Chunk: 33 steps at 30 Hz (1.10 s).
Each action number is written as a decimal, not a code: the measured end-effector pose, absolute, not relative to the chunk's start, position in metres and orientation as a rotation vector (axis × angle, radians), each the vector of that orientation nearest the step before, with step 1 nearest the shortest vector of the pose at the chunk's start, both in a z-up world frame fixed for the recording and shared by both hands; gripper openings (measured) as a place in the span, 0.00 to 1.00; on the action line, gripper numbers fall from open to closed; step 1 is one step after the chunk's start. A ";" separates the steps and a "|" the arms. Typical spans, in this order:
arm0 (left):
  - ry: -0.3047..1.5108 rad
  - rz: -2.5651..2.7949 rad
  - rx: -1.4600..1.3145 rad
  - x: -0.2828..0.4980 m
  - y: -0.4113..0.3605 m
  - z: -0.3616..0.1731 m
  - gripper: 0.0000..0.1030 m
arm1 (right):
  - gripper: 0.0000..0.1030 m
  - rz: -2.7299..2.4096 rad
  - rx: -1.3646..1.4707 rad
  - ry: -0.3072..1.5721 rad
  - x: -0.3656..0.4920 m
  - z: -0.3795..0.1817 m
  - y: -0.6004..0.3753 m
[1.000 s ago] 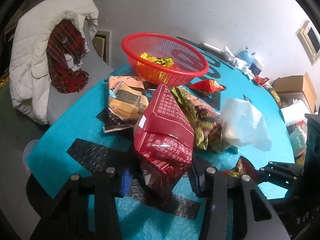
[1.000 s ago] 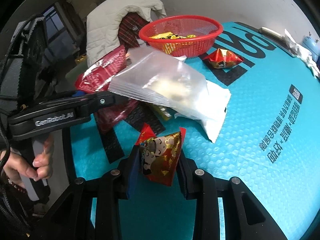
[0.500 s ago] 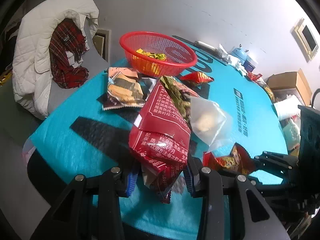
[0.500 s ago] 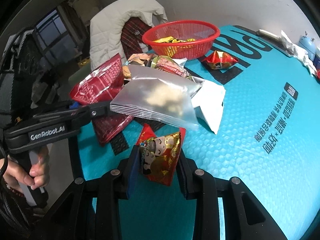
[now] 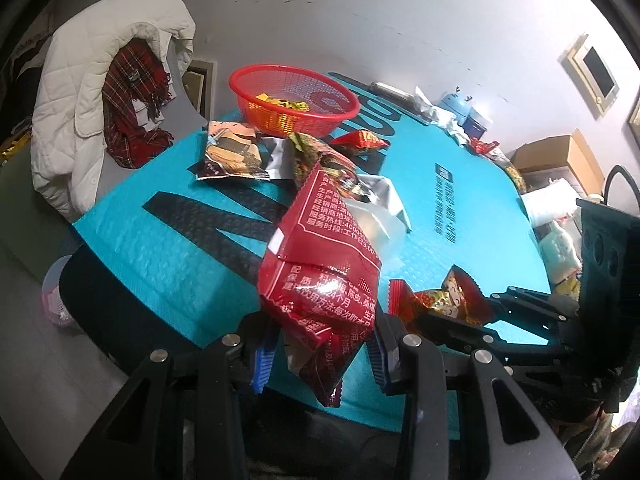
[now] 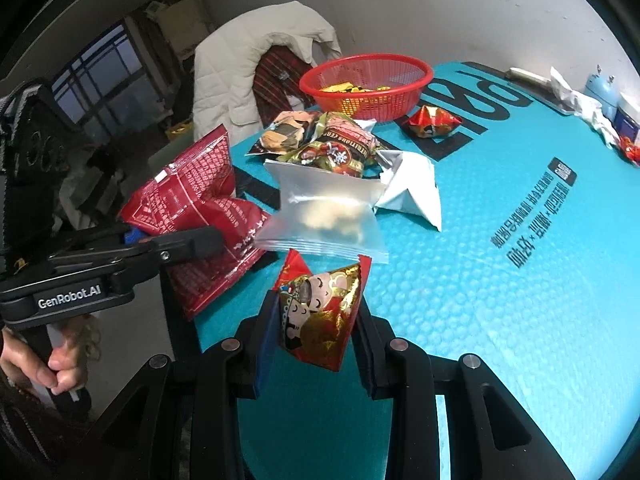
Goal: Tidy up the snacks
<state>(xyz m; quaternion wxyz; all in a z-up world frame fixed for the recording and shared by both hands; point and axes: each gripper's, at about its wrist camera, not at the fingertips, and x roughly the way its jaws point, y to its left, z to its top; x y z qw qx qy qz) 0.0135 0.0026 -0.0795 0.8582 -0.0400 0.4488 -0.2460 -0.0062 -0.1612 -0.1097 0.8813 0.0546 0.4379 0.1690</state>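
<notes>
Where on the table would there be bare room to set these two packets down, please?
The blue mat is bare on its right half, around the printed text, and along the near edge. It is crowded between the red basket and the clear bag, where snack packets overlap.

A table [image 6: 500, 320] with a basket [image 6: 366, 84] at twelve o'clock, wrappers [image 6: 348, 88] inside it. Before the basket lies a heap of snack packets [image 6: 320, 144]; one small packet [image 6: 434, 120] sits at one o'clock. A jacket-draped chair [image 6: 240, 76] stands behind, at eleven o'clock.
</notes>
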 end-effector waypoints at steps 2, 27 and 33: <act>0.938 -0.526 -0.081 0.008 0.000 -0.076 0.37 | 0.32 0.351 0.115 0.907 -0.010 -0.108 -0.163; 0.756 -0.657 -0.069 0.008 -0.025 -0.005 0.37 | 0.32 0.324 0.075 0.740 -0.006 -0.035 -0.183; 0.690 -0.666 -0.060 0.025 -0.027 0.016 0.37 | 0.32 0.306 0.064 0.681 0.012 -0.011 -0.189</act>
